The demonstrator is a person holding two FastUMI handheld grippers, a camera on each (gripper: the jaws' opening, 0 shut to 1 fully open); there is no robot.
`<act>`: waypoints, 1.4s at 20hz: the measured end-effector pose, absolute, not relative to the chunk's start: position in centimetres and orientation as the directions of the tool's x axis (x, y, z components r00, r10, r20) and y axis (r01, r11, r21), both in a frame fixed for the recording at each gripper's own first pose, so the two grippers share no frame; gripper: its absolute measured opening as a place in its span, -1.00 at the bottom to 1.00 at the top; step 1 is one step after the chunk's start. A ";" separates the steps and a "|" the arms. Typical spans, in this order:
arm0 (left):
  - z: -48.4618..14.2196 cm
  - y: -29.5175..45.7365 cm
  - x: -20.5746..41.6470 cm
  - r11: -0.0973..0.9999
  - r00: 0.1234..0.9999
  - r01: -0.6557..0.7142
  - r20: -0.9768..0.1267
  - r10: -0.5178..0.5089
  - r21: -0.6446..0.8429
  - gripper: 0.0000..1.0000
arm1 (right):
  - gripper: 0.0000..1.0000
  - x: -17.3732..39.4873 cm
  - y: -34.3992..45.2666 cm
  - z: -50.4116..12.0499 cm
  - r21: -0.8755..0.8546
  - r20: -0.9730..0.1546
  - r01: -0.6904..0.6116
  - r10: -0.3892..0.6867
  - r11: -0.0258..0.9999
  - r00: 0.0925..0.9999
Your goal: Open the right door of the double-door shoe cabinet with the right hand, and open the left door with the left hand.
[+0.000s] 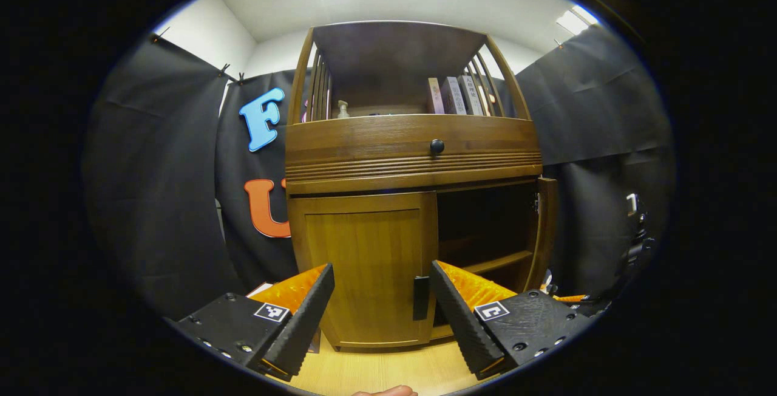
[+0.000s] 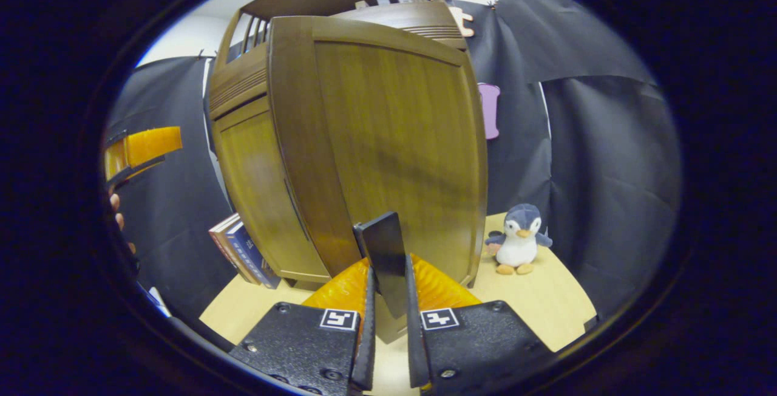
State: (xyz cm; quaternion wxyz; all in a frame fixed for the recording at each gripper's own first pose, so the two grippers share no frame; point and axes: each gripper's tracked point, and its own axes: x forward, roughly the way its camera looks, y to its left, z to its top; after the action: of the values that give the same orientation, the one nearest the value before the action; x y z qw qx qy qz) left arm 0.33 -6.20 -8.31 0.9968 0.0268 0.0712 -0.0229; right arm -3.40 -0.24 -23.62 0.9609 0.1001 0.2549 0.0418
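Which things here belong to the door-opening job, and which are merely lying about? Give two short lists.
Job: right door, swung open, its handle pinched by the right gripper; left door, closed; its handle; left gripper, open before it.

Lying about: penguin toy; books beside the cabinet; shelf books; pump bottle.

Square black-and-white coded tags point(image 1: 271, 311) sit on the body of the left gripper point(image 1: 381, 299), one behind each finger, and like tags point(image 2: 339, 319) sit on the right gripper point(image 2: 387, 299); they carry patterns, not words. Far above the left gripper, the spines of the books point(image 1: 452, 95) on the cabinet's top shelf bear print too small to read
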 end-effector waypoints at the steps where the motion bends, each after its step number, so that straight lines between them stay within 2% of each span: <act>1: -8.4 -6.5 0.3 0.997 0.988 0.055 -0.144 -0.048 0.047 0.89 | -0.51 -3.8 -0.6 -23.6 0.219 -0.483 -0.021 0.127 0.976 0.866; 11: -10.3 -9.4 1.5 0.994 0.976 0.108 -0.190 -0.103 0.017 0.90 | -0.71 -6.4 -5.0 -23.1 0.188 -0.455 0.054 0.038 0.981 0.890; 16: -11.6 -10.7 2.3 0.991 0.970 0.133 -0.208 -0.129 0.007 0.90 | -0.82 -7.4 -8.5 -22.9 0.131 -0.451 0.131 -0.059 0.983 0.891; 24: -13.8 -12.9 3.8 0.985 0.954 0.172 -0.247 -0.171 -0.015 0.90 | -0.85 -8.1 -13.8 -22.5 0.098 -0.456 0.236 -0.167 0.967 0.874; 28: -14.9 -13.1 4.4 0.984 0.945 0.174 -0.275 -0.176 -0.031 0.90 | -0.91 -8.7 -15.1 -22.2 0.108 -0.455 0.250 -0.175 0.962 0.873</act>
State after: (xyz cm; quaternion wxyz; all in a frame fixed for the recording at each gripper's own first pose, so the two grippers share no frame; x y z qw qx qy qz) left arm 4.45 -13.09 -14.90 0.9862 -0.0029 0.1395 -0.0887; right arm -8.69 -15.07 -22.17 0.9643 0.0821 0.2264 -0.1101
